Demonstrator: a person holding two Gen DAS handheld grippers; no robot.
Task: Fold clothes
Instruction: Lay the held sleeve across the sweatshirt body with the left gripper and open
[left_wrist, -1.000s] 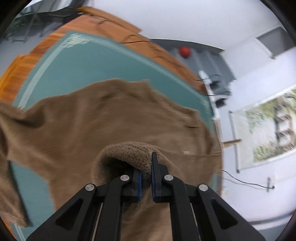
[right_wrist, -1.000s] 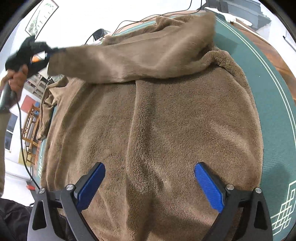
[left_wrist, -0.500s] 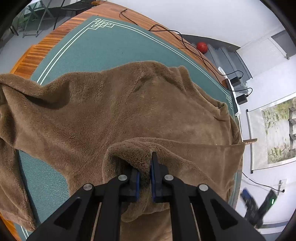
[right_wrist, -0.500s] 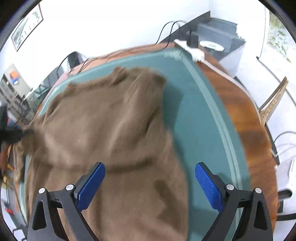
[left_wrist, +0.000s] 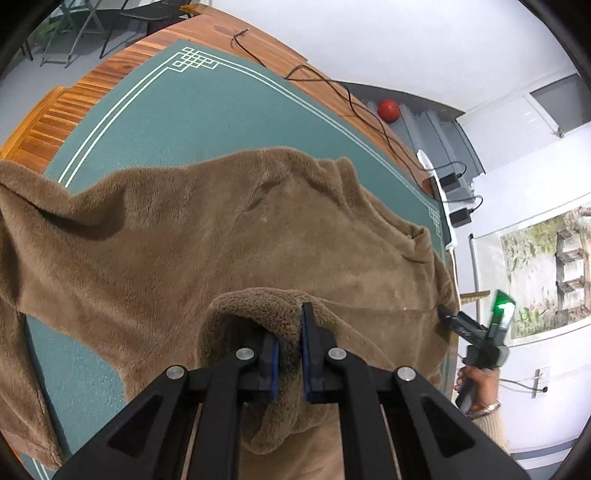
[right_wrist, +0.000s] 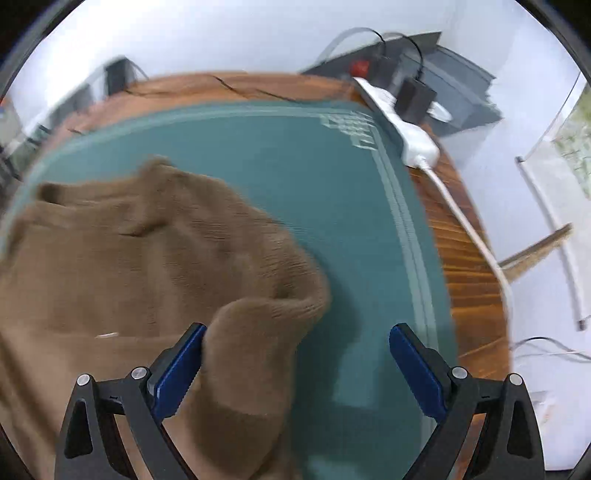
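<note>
Brown fleece garment (left_wrist: 207, 236) covers green mat (left_wrist: 207, 107); power strip (right_wrist: 400, 123) beyond.

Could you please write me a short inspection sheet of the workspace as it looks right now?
Surface: wooden table covered by a green mat with white border lines.
Job's things: brown fleece garment spread on the mat, one fold lifted.
Clutter: nothing seen on the mat.
Grippers: left gripper shut on a garment fold; right gripper open at the garment's edge.
Cables: black cable along the far table edge; white power strip with a plugged adapter.
Surroundings: red ball, wall picture, white walls.
</note>
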